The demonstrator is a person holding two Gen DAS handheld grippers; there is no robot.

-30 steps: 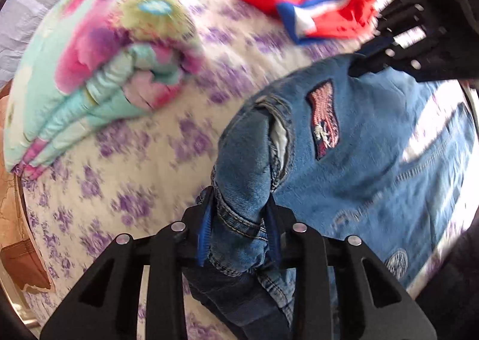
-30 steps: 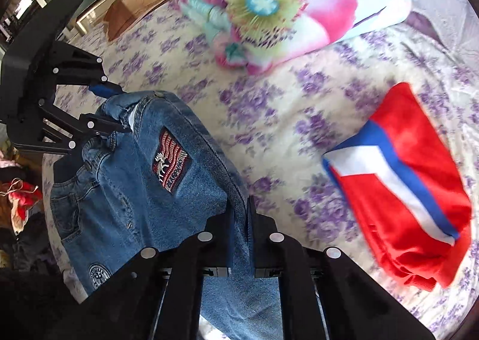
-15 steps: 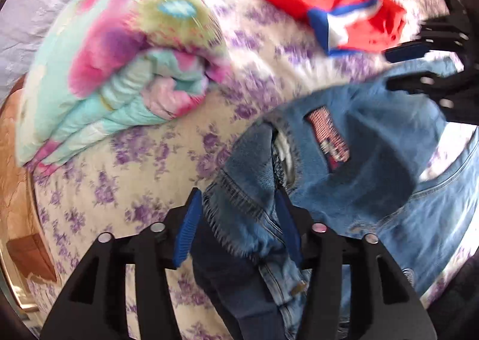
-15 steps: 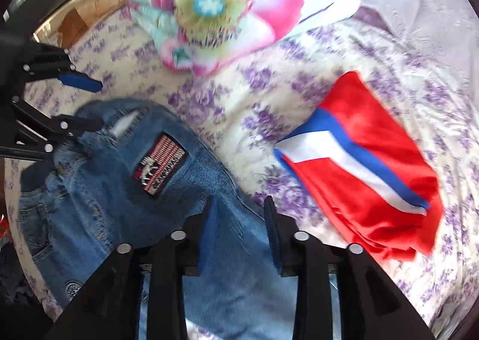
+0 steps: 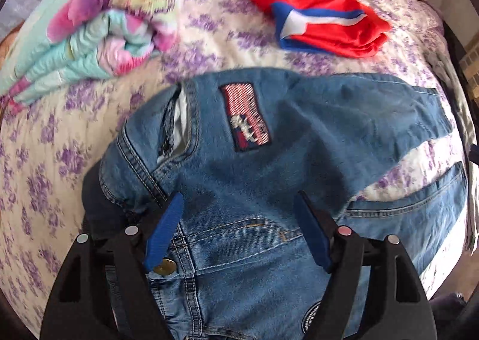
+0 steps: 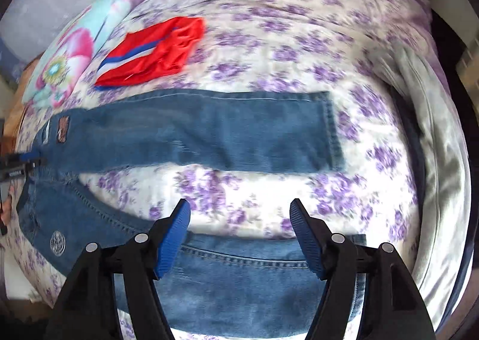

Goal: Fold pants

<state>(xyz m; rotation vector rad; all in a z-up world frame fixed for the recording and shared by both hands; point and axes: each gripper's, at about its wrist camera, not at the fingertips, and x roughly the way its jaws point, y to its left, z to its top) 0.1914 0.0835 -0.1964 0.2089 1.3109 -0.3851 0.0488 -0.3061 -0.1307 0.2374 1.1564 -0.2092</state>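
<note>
The jeans lie spread on the flowered bed, waistband under the left claw, whose jaws have just been opening and grip nothing. The right claw, also just opened and empty, hangs over the nearer leg. Only the right view shows both legs lying apart; the left shows the waist button.

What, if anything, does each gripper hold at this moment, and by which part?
Nothing. The left gripper hangs open over the jeans at the waistband; the right gripper is open above the lower leg. Both jaws have just been opening.
</note>
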